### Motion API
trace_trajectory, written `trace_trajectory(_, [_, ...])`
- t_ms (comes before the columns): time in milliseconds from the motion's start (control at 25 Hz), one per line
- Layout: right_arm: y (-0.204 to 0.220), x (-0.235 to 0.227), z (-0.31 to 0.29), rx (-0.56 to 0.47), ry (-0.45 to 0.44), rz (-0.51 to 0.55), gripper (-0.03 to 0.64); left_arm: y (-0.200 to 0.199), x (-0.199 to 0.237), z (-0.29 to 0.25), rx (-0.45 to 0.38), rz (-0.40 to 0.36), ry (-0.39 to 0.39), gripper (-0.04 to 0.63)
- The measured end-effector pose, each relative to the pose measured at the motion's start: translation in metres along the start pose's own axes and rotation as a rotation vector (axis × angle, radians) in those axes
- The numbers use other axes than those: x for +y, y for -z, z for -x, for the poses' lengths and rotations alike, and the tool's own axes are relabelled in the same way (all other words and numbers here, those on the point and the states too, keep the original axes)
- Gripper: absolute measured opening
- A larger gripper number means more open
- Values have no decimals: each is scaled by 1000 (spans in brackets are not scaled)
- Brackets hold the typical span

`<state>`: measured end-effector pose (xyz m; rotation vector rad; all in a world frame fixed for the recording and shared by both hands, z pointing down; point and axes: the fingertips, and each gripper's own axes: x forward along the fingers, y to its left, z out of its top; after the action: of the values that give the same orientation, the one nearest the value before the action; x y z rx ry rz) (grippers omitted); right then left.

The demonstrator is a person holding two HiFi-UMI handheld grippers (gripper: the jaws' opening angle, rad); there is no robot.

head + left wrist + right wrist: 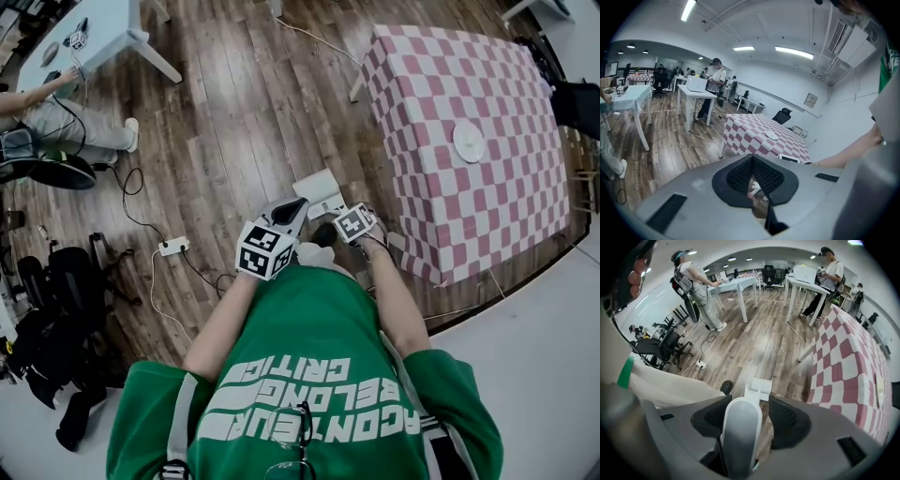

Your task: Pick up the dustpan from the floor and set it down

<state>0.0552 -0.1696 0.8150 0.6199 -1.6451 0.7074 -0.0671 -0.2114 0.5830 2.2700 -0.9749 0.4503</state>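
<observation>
The white dustpan (317, 190) lies on the wooden floor just ahead of the person in the green shirt, beside the checked table. In the right gripper view its pan (759, 388) rests on the floor and its long grey-white handle (740, 432) rises between the jaws. My right gripper (339, 228) points straight down over the handle; its jaws stand wide, the left pad close to the handle, a clear gap at the right pad (790, 420). My left gripper (289, 208) hovers left of it, its black pads (740, 176) meeting at the tip and holding nothing.
A table with a pink-and-white checked cloth (422, 112) and a white plate (469, 141) stands to the right of the dustpan. A power strip (173, 247) with cables lies on the floor to the left. Office chairs (56, 281), a white table (94, 37) and a seated person (66, 122) are further left.
</observation>
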Motion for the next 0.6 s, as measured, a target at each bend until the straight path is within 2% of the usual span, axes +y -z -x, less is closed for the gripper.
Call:
trace_trajectory(200, [16,7,-21,93,-32,4,232,0,6,1,-1,8,-23,-5])
trace_trajectory(600, [7,2,-26,120,-30,0,231,0,10,-1,14,9,-29,-5])
